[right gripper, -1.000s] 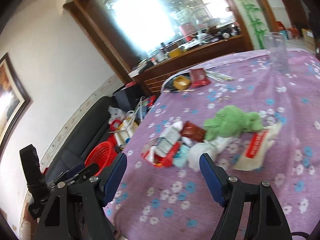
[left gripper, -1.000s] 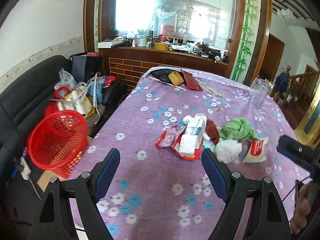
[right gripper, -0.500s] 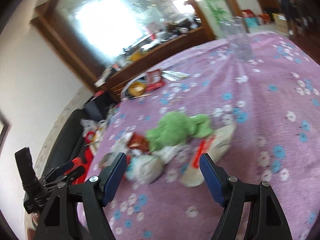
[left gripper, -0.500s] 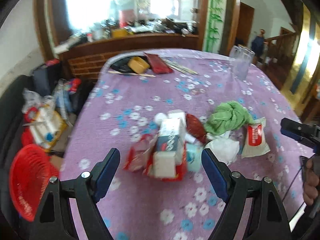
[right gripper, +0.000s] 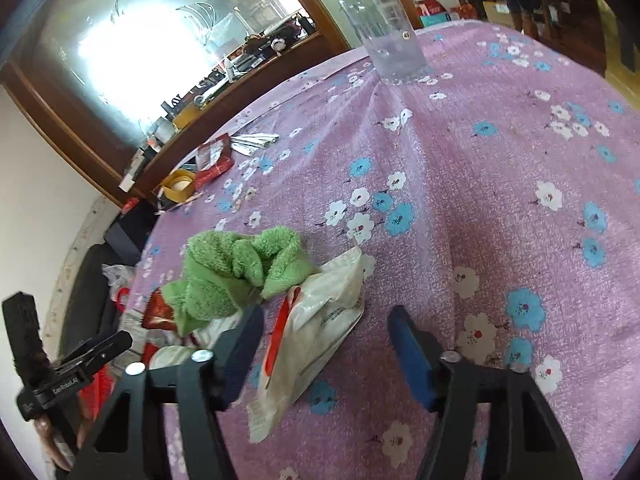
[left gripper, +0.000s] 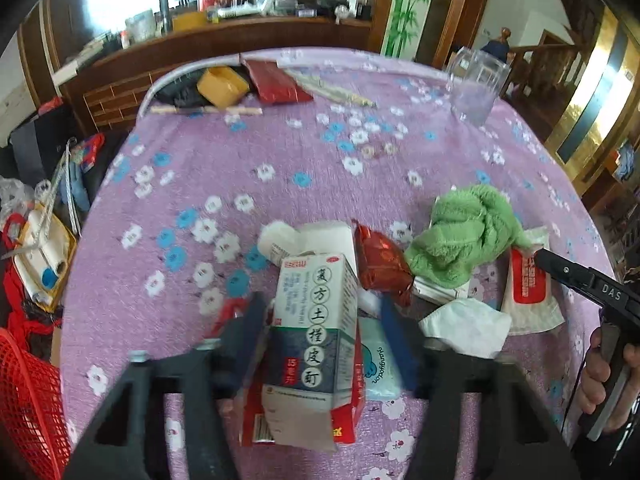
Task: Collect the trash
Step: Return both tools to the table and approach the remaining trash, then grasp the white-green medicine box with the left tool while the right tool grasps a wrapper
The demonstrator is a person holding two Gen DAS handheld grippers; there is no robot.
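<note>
A heap of trash lies on the purple flowered tablecloth (left gripper: 280,152). My left gripper (left gripper: 324,328) hangs low over it, jaws closing. A white and blue medicine box (left gripper: 316,320) stands between the fingers on a red wrapper (left gripper: 344,420), with a gap on each side. A pale blue tissue pack (left gripper: 378,360) lies by the right finger. My right gripper (right gripper: 324,348) is closing too. A white wrapper with a red stripe (right gripper: 320,332) lies between its fingers, near the left one and clear of the right. A green cloth (right gripper: 236,272) lies just beyond.
A red foil packet (left gripper: 380,264), crumpled white tissue (left gripper: 468,324) and the green cloth (left gripper: 464,232) lie right of the box. A red mesh basket (left gripper: 24,400) stands off the table's left edge. A clear glass (right gripper: 392,40) stands far back. Clutter lines the far end.
Both grippers have sunk toward the trash heap and tipped downward. Their jaws have narrowed. The box now lies between the left fingers and the white wrapper between the right ones.
</note>
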